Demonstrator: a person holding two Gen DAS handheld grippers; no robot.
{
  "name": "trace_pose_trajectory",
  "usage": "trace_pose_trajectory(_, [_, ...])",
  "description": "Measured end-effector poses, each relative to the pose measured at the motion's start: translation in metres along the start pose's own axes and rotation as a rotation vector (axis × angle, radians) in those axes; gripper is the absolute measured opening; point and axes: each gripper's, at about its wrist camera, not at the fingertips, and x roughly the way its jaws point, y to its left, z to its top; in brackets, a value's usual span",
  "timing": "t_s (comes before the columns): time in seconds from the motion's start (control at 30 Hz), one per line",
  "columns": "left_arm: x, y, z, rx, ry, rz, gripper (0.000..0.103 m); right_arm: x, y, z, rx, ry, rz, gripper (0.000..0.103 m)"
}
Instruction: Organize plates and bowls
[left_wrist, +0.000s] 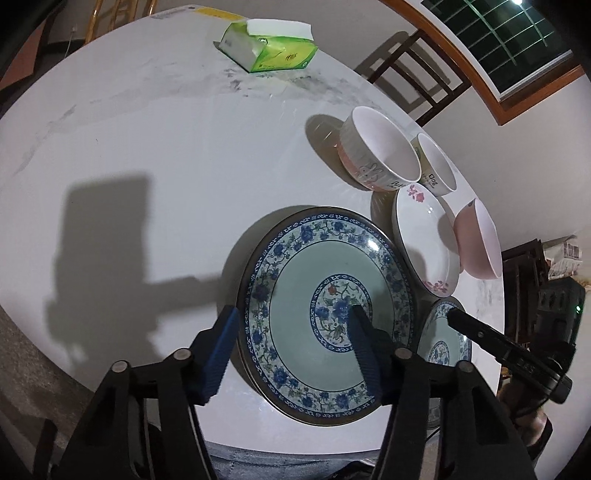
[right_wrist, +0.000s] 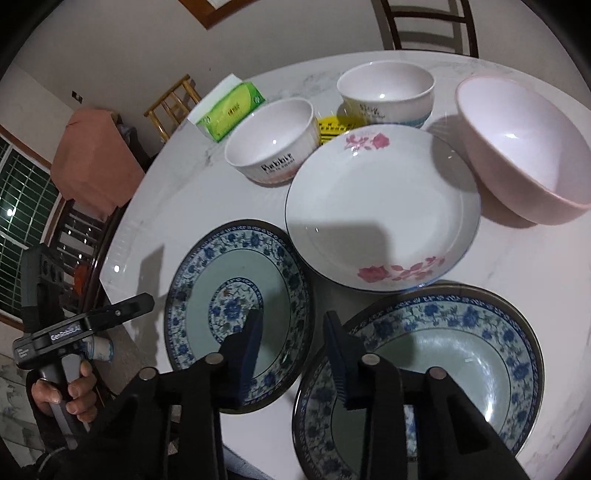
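Plates (right_wrist: 380, 210), three; bowls (right_wrist: 273, 142), three.

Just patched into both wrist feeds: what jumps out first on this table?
The blue floral plates grab the eye: a large one fills the left wrist view under the open left tool, and a smaller one lies under the open right tool. Behind them stand a white rose-patterned dish, a pink bowl and two white bowls, with a green tissue box across the table.
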Motion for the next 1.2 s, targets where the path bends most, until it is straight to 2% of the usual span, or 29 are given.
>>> trace_pose_trajectory(0.47, [0.009, 0.016, 0.002, 0.005, 0.030, 0.004, 0.052, 0.027, -0.002, 0.014, -0.035, 0.071, -0.036, 0.030])
trace_pose_trajectory(0.63, [0.016, 0.019, 0.003, 0.003, 0.045, 0.004, 0.047, 0.034, -0.004, 0.019, -0.042, 0.096, -0.045, 0.030])
trace_pose_trajectory(0.83, [0.025, 0.026, 0.001, -0.001, 0.078, -0.005, 0.033, 0.040, -0.009, 0.021, -0.041, 0.111, -0.042, 0.030])
trace_pose_trajectory(0.9, [0.027, 0.028, 0.000, -0.002, 0.086, -0.005, 0.025, 0.043, -0.010, 0.022, -0.039, 0.116, -0.039, 0.030])
trace_pose_trajectory(0.97, [0.030, 0.029, 0.000, -0.001, 0.093, -0.001, 0.024, 0.044, -0.011, 0.022, -0.038, 0.123, -0.034, 0.025])
trace_pose_trajectory(1.07, [0.033, 0.027, 0.000, 0.013, 0.101, 0.005, 0.014, 0.048, -0.008, 0.021, -0.038, 0.137, -0.023, 0.016])
trace_pose_trajectory(1.2, [0.034, 0.026, 0.002, 0.038, 0.097, 0.024, 0.013, 0.049, -0.002, 0.020, -0.040, 0.133, -0.043, 0.015])
